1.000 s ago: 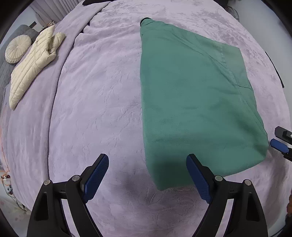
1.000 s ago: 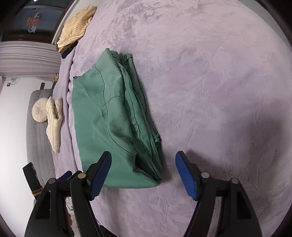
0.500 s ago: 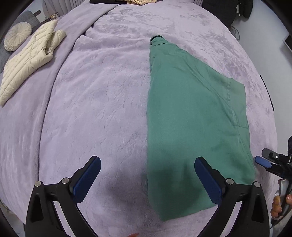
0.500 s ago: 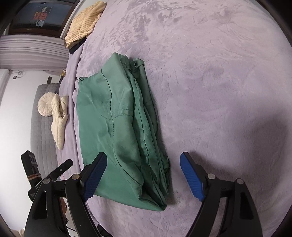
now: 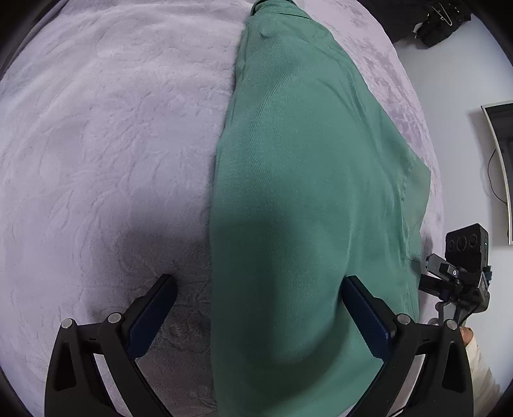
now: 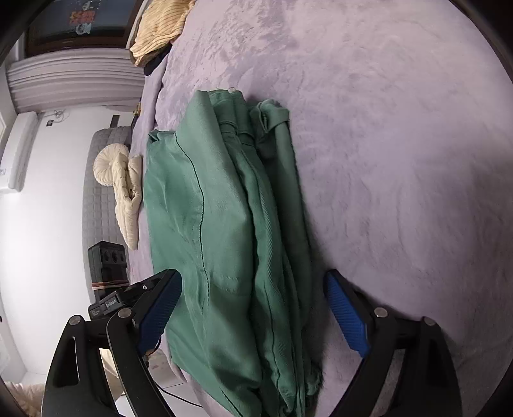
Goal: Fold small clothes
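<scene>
Green trousers (image 5: pixel 304 179) lie folded lengthwise on the lilac plush bedspread (image 5: pixel 105 134), their long axis running from the near edge of the bed to the far side in both wrist views. Left gripper (image 5: pixel 256 311): released, jaws spread wide, nothing between the pads; it hangs over the near end of the garment, with the garment's left folded edge passing between the jaws and the right-hand blue pad over the cloth. Right gripper (image 6: pixel 253 308): likewise released and empty, its jaws straddling the near end of the stacked layers (image 6: pixel 272 224), where seams and a belt loop show at the far end. Judged from both views, each gripper sits at the same near end, on opposite sides of the garment's width, so neither is clearly nearer. The coming move most likely turns on this alignment: the near end would be pinched at both corners and carried along the long axis toward the far end. Farther out, a cream quilted jacket (image 6: pixel 128 205) and a round cushion (image 6: pixel 107 165) lie beyond the garment's left side, and a yellow ribbed garment (image 6: pixel 160 25) rests at the far corner.
</scene>
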`<state>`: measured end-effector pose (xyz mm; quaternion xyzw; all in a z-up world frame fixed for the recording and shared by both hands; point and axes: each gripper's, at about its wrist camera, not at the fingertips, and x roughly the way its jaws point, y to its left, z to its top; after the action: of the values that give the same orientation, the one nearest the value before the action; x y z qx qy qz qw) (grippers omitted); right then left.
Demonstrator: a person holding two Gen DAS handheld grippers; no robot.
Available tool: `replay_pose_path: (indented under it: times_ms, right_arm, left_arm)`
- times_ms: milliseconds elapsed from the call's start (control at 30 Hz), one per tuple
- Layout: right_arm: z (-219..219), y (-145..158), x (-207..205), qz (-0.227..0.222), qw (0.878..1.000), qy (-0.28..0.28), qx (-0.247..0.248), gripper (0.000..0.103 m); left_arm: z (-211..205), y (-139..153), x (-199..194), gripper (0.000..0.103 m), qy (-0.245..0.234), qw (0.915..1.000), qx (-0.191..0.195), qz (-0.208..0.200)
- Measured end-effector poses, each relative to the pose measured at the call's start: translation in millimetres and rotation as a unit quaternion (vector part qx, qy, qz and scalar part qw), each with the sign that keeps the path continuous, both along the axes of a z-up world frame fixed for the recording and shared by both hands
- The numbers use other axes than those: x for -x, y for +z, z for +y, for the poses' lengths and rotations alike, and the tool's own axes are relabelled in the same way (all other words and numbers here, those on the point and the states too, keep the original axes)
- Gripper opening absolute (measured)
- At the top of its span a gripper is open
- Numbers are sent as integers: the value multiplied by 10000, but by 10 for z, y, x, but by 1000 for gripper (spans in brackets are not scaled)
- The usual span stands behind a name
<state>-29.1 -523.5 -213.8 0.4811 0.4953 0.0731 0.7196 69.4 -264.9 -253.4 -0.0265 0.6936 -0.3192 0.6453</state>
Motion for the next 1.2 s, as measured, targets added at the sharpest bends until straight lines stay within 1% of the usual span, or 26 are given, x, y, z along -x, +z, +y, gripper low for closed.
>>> replay_pose_path:
  times_ms: [100,167,233,300,333,367,400,433,467,500,567,667,833,967,1100,1200]
  right_arm:
    - [22,-36,-165,-136,9998,45,-146,92]
    - [40,-84,-234,-111,9997,9,-239,92]
    - [87,-89,-256,-68,9998,-14,-181,92]
    - [128,-83,-253,17,10000,13,-52,89]
    - [128,-90,-263,100,9999,8,0,78]
    - [130,-115,-278,201,9998,-27,-20,54]
    - [123,-150,-270,228,9995,-110,-177,46]
    - [109,-168,-233,141,9988,-233,-412,38]
    - [106,-163,-195,34,9976,-330,-610,30]
    - [107,-140,-157,-85,9960,-426,-777,27]
    - [133,-76,-98,-238,9928,-566,-1032,26]
    - [222,67,-52,-352,9904,-640,-1173,26]
    - [459,356,7,-468,9899,-658,-1166,26]
    - [725,555,143,-574,9896,-669,-1134,26]
    - [1151,621,326,-611,9883,-746,-1178,26]
    - [1547,548,494,-567,9871,-794,-1271,26]
  left_arm:
    - [-97,-57,-7,103,-27,9999,85,72]
    - [-170,-98,10,103,-55,9999,71,128]
    - [-234,-114,66,103,-177,9997,-8,156]
    - [-275,-108,105,103,-289,9994,-63,199]
    - [-282,-106,133,103,-317,9992,-81,227]
    - [-292,-84,163,95,-358,9991,-78,193]
    - [-305,-50,192,90,-400,9991,-103,82]
    - [-316,-25,212,84,-447,9989,-149,0]
    - [-314,16,235,75,-485,9987,-115,-63]
    - [-314,57,242,70,-503,9986,-82,-105]
    - [-278,159,254,56,-531,9985,17,-145]
    - [-207,307,244,48,-516,9984,200,-103]
    - [-30,569,306,47,-543,9975,446,-84]
    - [242,766,380,47,-624,9961,605,-134]
    - [645,913,516,47,-694,9952,654,-196]
    - [1034,954,637,47,-762,9954,560,-178]
